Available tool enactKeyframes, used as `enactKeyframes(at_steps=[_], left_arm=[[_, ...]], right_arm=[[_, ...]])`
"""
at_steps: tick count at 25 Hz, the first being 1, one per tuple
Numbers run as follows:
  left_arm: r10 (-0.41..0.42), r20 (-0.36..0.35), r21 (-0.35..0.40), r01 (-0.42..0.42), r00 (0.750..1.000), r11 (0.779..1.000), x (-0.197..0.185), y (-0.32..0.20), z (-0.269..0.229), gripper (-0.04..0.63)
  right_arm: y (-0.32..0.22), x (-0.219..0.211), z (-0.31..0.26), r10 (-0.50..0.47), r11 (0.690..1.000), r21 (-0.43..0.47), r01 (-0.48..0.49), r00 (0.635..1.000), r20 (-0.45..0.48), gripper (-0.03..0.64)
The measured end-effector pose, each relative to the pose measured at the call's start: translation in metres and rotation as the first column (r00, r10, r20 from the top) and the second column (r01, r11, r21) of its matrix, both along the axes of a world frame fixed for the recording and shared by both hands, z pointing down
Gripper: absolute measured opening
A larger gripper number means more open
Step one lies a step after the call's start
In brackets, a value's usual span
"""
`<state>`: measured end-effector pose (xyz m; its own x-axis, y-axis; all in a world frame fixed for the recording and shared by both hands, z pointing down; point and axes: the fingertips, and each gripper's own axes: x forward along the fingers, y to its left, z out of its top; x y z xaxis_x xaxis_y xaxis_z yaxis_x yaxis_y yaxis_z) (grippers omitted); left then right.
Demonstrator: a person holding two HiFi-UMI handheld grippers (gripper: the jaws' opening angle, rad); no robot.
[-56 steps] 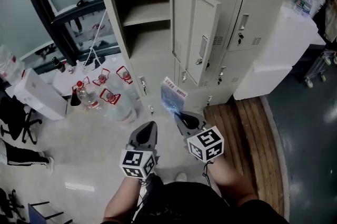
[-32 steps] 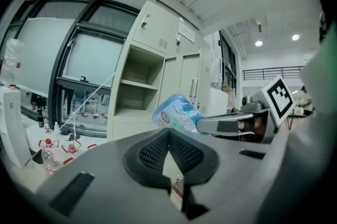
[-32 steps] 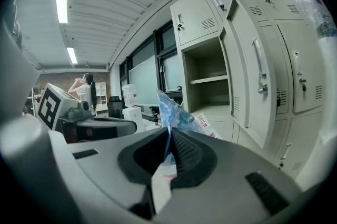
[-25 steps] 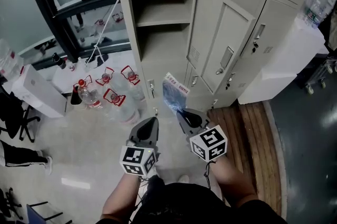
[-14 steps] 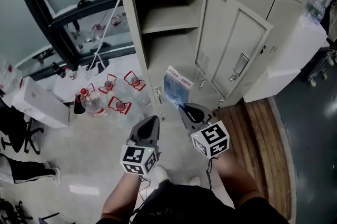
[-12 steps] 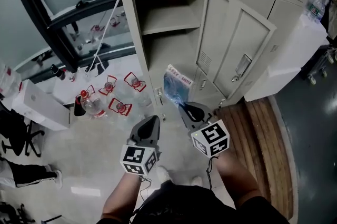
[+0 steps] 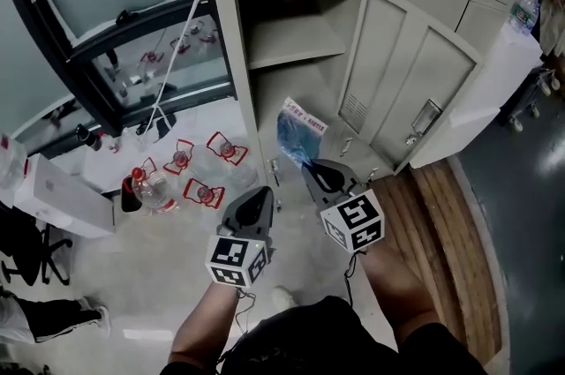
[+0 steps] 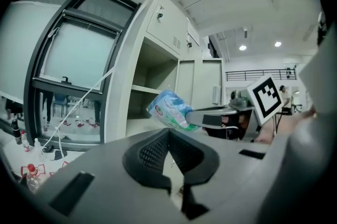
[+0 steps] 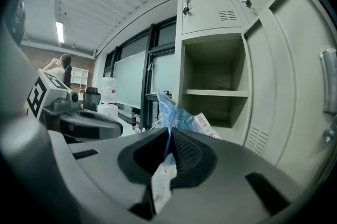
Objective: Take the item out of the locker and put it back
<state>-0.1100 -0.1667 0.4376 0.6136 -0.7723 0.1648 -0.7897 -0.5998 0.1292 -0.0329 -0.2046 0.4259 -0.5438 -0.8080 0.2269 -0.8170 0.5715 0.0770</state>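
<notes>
Right tool is clamping the lower edge of a blue plastic packet, with the jaws closing tight on the thin film. The packet is standing up from the jaw tips, tilting slightly, with a white printed label showing at its top. It is hanging in the air in front of the open locker compartment, touching nothing but the tool.

Left tool is holding its jaws together with nothing between them. It is sitting just beside the right tool, level with it, and the packet is showing past its tips.

The locker door is standing wide open, swung out to the right. One shelf is crossing the upper part of the compartment.

On the floor left of the locker, several clear water bottles with red handles are lying grouped near a white box. A strip of wooden boards is running along the floor at the right.
</notes>
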Motion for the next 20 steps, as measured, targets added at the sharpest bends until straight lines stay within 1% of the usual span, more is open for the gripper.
enactKeyframes(at_steps=[6, 10, 14, 20], left_arm=[[0.024, -0.02, 0.004, -0.024, 1.0, 1.0, -0.002, -0.015, -0.006, 0.005], [0.029, -0.023, 0.003, -0.029, 0.999, 1.0, 0.001, -0.026, -0.004, 0.005], [0.013, -0.022, -0.002, -0.013, 1.0, 1.0, 0.005, -0.042, 0.0, 0.005], [-0.036, -0.026, -0.011, 0.036, 0.999, 0.999, 0.014, -0.079, 0.003, 0.005]], right_arm=[[-0.02, -0.007, -0.007, 0.019, 1.0, 0.016, -0.019, 0.999, -0.033, 0.02], [-0.038, -0.003, -0.006, 0.026, 0.999, 0.028, -0.024, 0.997, -0.072, 0.02], [-0.063, 0.002, -0.005, 0.021, 0.999, 0.038, -0.017, 0.994, -0.105, 0.02], [-0.113, 0.009, 0.011, -0.018, 1.0, 0.012, 0.02, 0.991, -0.131, 0.02]])
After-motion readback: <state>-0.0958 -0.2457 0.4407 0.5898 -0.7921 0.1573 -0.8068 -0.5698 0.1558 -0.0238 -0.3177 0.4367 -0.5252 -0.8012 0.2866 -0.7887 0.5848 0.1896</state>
